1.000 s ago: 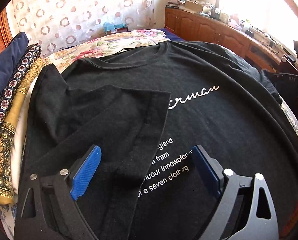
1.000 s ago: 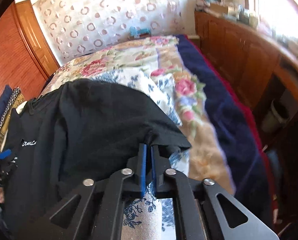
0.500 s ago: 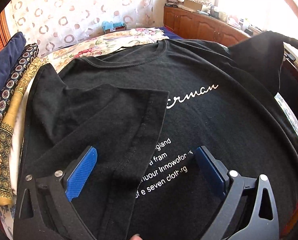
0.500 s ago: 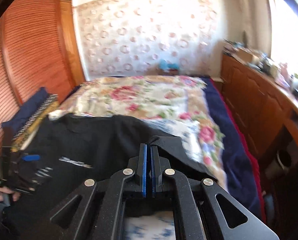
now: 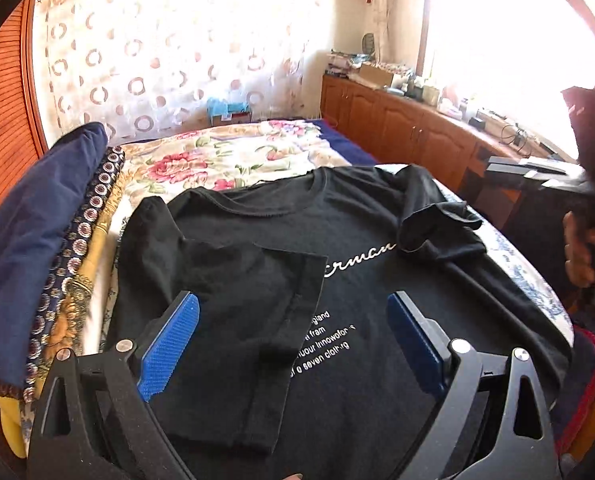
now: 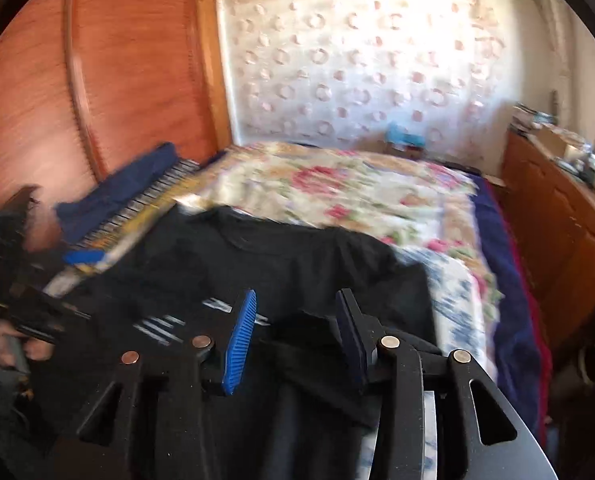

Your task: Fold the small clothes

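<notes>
Black T-shirt (image 5: 377, 280) spread face up across the near end of the bed (image 5: 233, 156), collar toward the far side, white lettering showing on the chest. Left sleeve (image 5: 253, 280) already turned in flat over the front; right sleeve (image 5: 437, 224) dropped inward but bunched and rumpled, not lying square. Left gripper (image 5: 293, 344) hovering over the near part of the shirt, fingers spread wide, nothing between them. Right gripper (image 6: 297, 336) over the shirt's right side, fingers just been opening and now partly apart, cloth lying below the gap but no pad pressing on it, so nothing held. Blurred right view, so finer detail of the fabric there hard to read. Probably thin cotton knit: light, limp, no stiffness of its own, likely to sag and crease from any single pinch and to drag over the flowered bedcover rather than slide cleanly. Not fragile, not slippery against the ribbed pads. Best taken at a seamed edge, where the doubled cloth gives a firmer bite: the sleeve hem to smooth the bunched sleeve, then the bottom hem near both corners, one gripper each, to lift evenly and fold toward the collar. Stack of folded cloth (image 5: 37, 240) along the left of the bed, well clear.
</notes>
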### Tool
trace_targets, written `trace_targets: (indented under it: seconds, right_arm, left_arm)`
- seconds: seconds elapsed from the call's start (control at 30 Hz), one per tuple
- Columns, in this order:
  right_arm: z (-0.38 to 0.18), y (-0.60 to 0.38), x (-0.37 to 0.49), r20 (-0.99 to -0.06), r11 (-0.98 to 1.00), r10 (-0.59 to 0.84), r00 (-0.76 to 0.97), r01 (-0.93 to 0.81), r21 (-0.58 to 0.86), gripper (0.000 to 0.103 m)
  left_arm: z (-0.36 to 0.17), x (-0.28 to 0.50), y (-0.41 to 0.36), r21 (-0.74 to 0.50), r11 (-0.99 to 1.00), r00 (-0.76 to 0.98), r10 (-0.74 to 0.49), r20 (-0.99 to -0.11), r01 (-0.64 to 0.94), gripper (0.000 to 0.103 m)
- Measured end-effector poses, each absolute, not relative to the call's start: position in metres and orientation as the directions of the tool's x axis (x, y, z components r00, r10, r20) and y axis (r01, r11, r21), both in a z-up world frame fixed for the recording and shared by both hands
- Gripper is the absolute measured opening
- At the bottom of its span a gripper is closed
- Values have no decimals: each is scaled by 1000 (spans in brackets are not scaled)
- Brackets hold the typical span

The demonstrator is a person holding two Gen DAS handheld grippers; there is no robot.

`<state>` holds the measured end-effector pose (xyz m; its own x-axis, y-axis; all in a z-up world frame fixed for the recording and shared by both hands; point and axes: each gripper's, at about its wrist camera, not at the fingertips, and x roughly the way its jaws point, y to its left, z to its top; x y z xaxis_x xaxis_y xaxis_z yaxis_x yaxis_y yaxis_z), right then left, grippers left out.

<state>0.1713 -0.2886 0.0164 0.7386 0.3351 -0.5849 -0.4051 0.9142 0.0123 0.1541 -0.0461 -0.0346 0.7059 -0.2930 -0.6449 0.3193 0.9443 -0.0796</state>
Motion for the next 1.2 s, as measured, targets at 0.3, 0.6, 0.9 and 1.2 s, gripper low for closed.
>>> trace_targets:
  seconds: [0.3,0.6,0.9,1.2]
  right_arm:
    - [-25,-290,193,-671,949,225,706,-315,-13,43]
    - [-25,-253,232,-710,936,207,673,-348,-58,43]
    - [-12,-228,266,-714,916,253,653,-399,-40,1]
    - [33,-160,276,-664,852,397,634,-524,10,3]
  left_arm:
    - [-33,147,-53,-87,936,706,-315,-635,340,96]
    - [-35,138,-53,-97,935,705,-322,-632,340,96]
    - [-36,131,-40,-101,942,718,-311,-623,320,96]
    - [-34,129,-16,-139,951,732,-303,-610,278,96]
